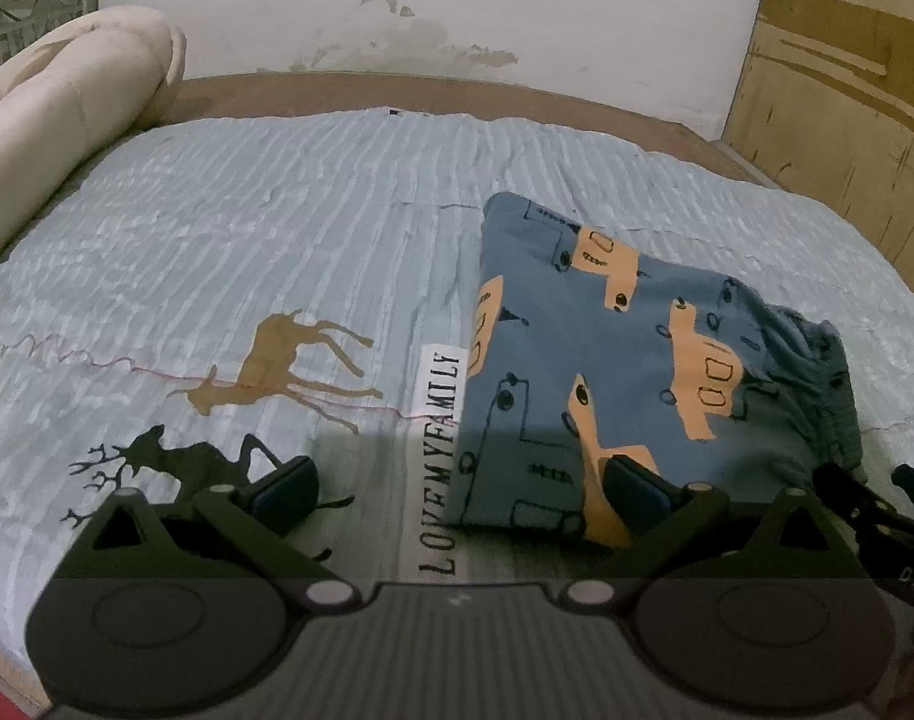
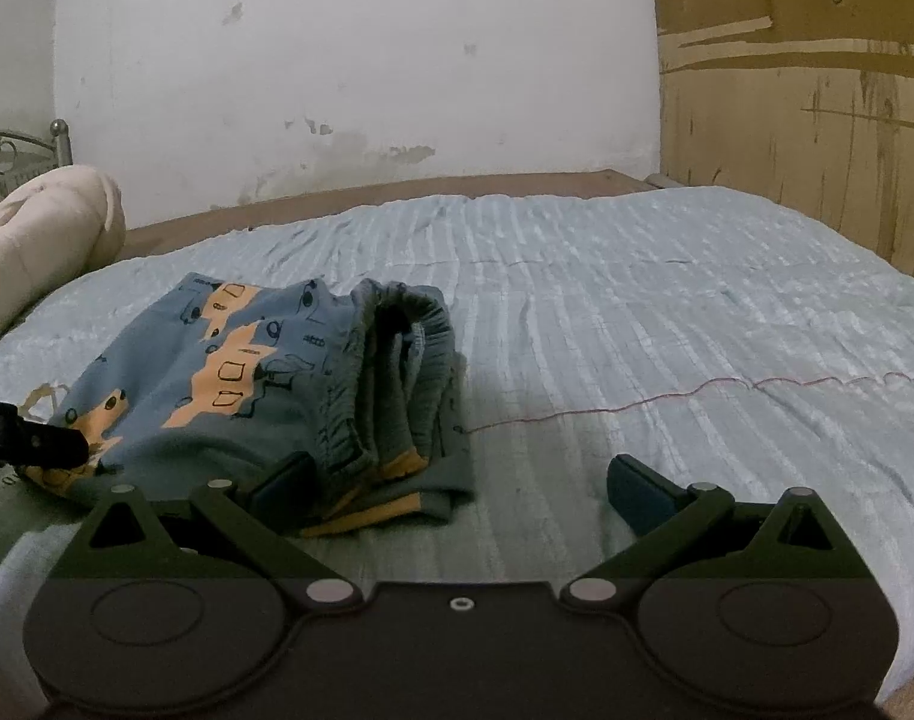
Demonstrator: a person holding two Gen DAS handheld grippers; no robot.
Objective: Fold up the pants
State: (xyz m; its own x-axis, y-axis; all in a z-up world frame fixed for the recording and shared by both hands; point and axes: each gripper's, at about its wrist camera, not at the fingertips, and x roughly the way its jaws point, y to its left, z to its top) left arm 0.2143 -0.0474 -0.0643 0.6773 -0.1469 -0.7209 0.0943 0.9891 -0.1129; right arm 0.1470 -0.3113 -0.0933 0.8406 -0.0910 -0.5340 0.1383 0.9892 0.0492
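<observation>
Striped blue bedspread (image 2: 637, 312) under folded pants (image 1: 607, 360); both grippers' fingers spread.

Folded pants (image 2: 259, 372) lie, seemingly untouched, before parted right tongs (image 2: 457, 489).

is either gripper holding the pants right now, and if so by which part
Nothing is held. The left gripper and right gripper are both open just short of the folded pants, which lie on the bedspread.

left hand-held gripper (image 1: 457, 492): jaws wide apart | right hand-held gripper (image 2: 457, 486): jaws wide apart
</observation>
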